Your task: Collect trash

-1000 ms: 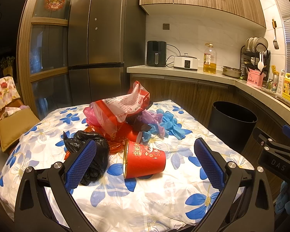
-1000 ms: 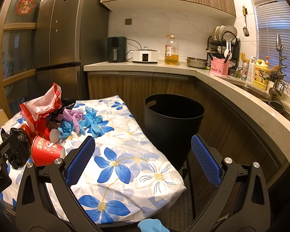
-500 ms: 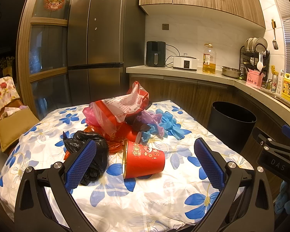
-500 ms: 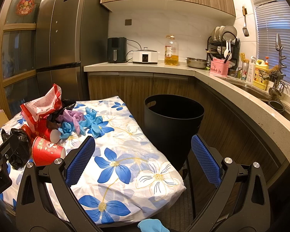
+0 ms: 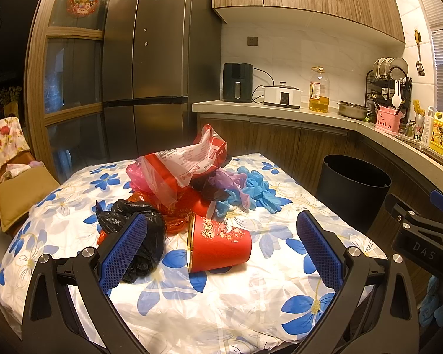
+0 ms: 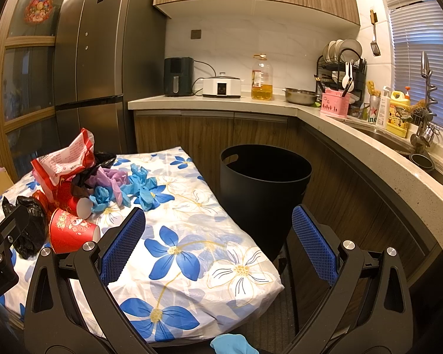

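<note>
The left tongs (image 5: 221,247) are standing wide apart, holding nothing, hovering over the near edge of the worktop (image 5: 192,309) with its flowered cloth. Straight ahead between their pads a red cup (image 5: 218,243) is lying on its side, mouth turned toward the left pad. Just behind the left pad a black bag (image 5: 138,230) is sitting crumpled, touching the cup's neighbours in the pile. Farther ahead a red-and-white bag (image 5: 183,165) is resting on top of the heap, with a purple wrapper (image 5: 224,184) and blue gloves (image 5: 257,188) spreading to its right.

The right tongs (image 6: 218,242) are also standing wide apart and empty, hovering at the worktop's right corner. Ahead of them, between the pads and slightly right, a black bin (image 6: 262,188) is standing on the floor, just beside the worktop edge, open at the top. The trash pile is lying well to the left of these tongs. A blue glove (image 6: 230,343) is showing at the bottom edge beneath them.
</note>
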### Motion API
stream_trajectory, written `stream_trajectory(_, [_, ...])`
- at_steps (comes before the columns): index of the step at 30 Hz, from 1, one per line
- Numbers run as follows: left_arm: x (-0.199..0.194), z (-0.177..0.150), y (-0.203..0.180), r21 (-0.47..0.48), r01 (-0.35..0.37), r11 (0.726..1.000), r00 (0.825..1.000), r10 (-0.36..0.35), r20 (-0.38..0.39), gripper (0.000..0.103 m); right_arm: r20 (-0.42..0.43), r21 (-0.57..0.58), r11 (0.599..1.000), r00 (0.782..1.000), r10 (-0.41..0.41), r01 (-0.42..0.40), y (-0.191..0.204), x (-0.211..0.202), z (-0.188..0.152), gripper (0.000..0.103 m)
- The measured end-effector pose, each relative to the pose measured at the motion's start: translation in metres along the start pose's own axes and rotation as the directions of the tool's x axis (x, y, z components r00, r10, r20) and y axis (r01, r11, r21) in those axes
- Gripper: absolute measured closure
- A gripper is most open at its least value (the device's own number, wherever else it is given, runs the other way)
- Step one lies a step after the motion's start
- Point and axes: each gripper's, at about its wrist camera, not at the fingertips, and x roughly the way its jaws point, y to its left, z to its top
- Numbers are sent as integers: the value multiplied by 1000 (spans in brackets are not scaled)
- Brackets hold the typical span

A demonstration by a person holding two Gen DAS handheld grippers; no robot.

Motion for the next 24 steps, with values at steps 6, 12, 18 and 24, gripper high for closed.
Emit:
stream_trajectory(6, [-3, 2, -2, -3, 3, 1000, 1000, -3, -5, 5, 0, 0, 1000, 1000, 0, 0, 0, 0, 0, 5])
stream_trajectory(12, [-3, 2, -4, 2, -2, 1000, 1000, 2, -9, 5, -2, -1, 1000, 1000, 2, -2, 0, 1, 0, 5])
stream_trajectory(18, [4, -2, 5, 23, -8, 1000, 1000, 8, -11, 5, -1, 0, 1000, 1000, 4, -4, -1, 2, -2, 5])
stream_trajectory(24, [8, -8, 15, 36, -22, 999, 999, 20, 39, 5, 17, -5, 999, 999, 36, -36, 5, 7, -3, 5])
